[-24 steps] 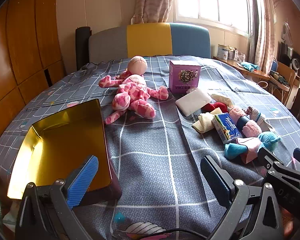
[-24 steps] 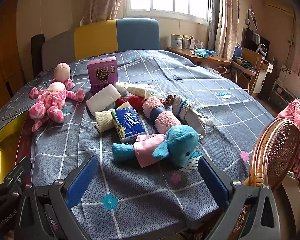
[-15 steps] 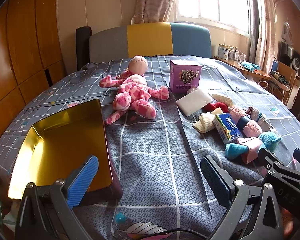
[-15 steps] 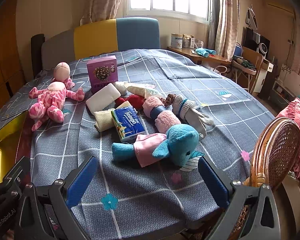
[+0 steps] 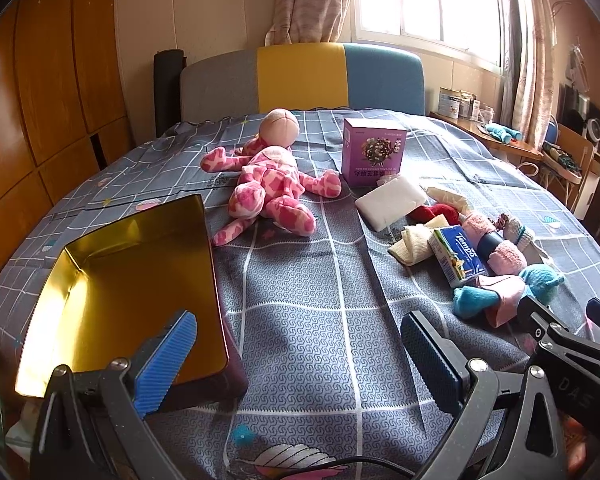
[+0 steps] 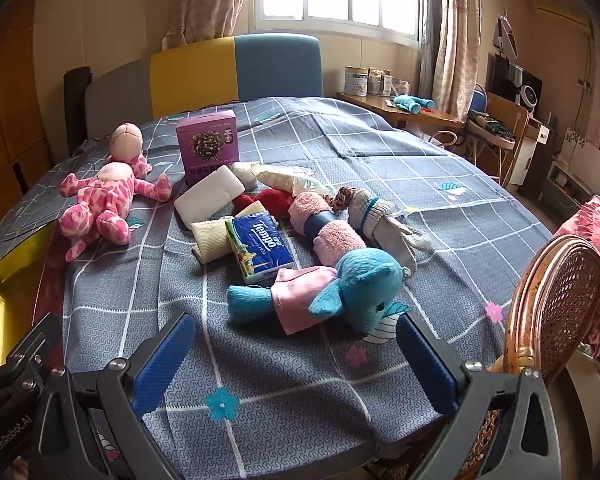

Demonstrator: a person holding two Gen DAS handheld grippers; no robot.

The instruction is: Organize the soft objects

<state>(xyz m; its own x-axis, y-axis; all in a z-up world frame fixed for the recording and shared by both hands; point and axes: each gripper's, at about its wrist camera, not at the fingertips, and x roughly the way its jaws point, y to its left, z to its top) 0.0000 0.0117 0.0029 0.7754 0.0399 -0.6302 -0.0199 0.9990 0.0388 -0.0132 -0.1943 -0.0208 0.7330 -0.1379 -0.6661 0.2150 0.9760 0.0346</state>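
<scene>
A pink spotted plush doll lies on the bed at the far left. A blue elephant plush in a pink dress lies just ahead of my right gripper. Rolled pink, cream and white socks and a red soft item lie in a heap with a Tempo tissue pack. A gold-lined open box lies at the near left. My left gripper is open and empty over the bedspread beside the box. My right gripper is open and empty, short of the elephant.
A purple carton and a white pack stand behind the heap. A wicker chair back stands at the bed's right edge. A headboard closes the far end, a desk stands at right.
Both views have barely shifted. Both grippers stay open and nothing on the bed has moved.
</scene>
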